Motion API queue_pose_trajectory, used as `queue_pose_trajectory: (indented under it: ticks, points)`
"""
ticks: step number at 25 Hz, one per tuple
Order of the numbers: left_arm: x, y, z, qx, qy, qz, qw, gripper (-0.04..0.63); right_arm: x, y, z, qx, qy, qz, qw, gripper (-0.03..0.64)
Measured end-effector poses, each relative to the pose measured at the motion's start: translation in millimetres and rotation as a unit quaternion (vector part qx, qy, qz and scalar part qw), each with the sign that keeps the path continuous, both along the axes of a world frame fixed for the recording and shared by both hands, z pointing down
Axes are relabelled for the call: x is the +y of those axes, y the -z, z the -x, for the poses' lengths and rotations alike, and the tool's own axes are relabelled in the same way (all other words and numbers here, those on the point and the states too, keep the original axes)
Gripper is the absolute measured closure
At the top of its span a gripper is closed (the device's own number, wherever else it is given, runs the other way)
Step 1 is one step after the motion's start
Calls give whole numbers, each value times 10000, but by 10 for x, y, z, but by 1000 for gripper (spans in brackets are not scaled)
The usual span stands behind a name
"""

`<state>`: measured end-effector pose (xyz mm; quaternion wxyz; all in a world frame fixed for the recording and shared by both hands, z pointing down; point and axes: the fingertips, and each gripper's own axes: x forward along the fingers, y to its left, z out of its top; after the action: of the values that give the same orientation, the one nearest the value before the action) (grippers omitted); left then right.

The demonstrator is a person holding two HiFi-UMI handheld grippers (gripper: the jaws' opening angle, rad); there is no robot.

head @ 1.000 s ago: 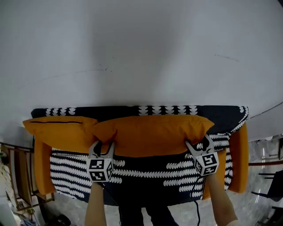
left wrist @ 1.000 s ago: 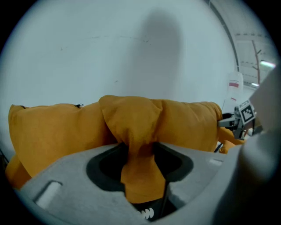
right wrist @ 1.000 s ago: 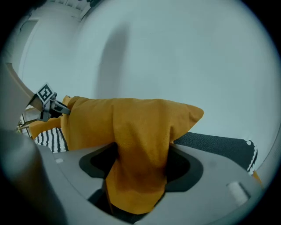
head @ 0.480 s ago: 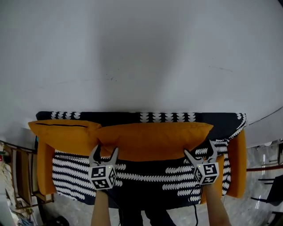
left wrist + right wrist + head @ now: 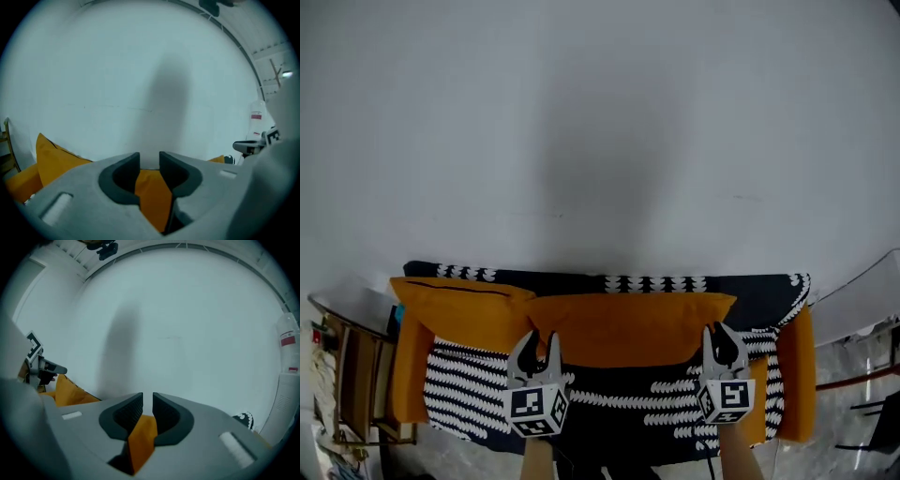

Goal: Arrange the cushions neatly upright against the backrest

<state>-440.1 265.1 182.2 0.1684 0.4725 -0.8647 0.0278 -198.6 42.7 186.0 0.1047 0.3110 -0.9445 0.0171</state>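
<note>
**White wall, patterned sofa, two orange cushions**

White wall [image 5: 600, 141], plain, fills the upper part of the head view.

Sofa [image 5: 487, 384]: dark cover with rows of white marks, set against the wall. Backrest [image 5: 675, 282] shows as a dark strip along the top. Orange armrest at the left end [image 5: 408, 375] and at the right end [image 5: 797, 375].

Small cushion [image 5: 455, 305]: orange, upright against the backrest at the sofa's left end, dark zip line along its top. Its right edge touches the large cushion.

Large cushion [image 5: 628, 323]: orange, wide, upright against the middle of the backrest, from the small cushion almost to the right armrest.

Left gripper [image 5: 536, 339]: at the large cushion's lower left corner. Jaws closing, a gap remaining at the tips; orange cushion fabric fills the space between the pads.

Right gripper [image 5: 722, 339]: at the large cushion's lower right corner. Jaws closing, nearly together, pinching a fold of orange cushion fabric.

Wooden frame [image 5: 347, 375]: stands beside the sofa's left end.
</note>
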Motion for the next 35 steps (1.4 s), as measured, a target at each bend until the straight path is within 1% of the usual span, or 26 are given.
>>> queue_pose_trajectory:
  ticks: [2, 4, 8, 12, 18, 23, 29, 35]
  points:
    - [34, 249, -95, -81, 46, -146, 9998, 509, 131, 201, 43, -75, 74, -51, 9999, 556]
    - [53, 492, -156, -189, 79, -278, 9994, 542, 250, 405, 107, -151, 170, -175, 9996, 602]
    - [102, 918, -269, -316, 138, -560, 9978, 591, 469, 787, 179, -367, 331, -262, 9984, 607]
    - [195, 1226, -401, -445, 109, -725, 9963, 591, 658, 1058, 145, -570, 293, -238, 9977, 607]
    - [322, 1452, -583, -521, -1, -843, 9951, 591, 881, 1275, 84, -632, 157, -293, 9974, 607]
    - [436, 1533, -624, -549, -18, -896, 9945, 591, 1020, 1366, 45, -753, 100, -252, 9968, 607]
    - [549, 1565, -609, -546, -15, -883, 9946, 591, 1114, 1424, 45, -797, 48, -252, 9965, 607]
    - [564, 1579, -607, -499, -23, -979, 9939, 591, 1155, 1434, 21, -779, -1, -245, 9967, 607]
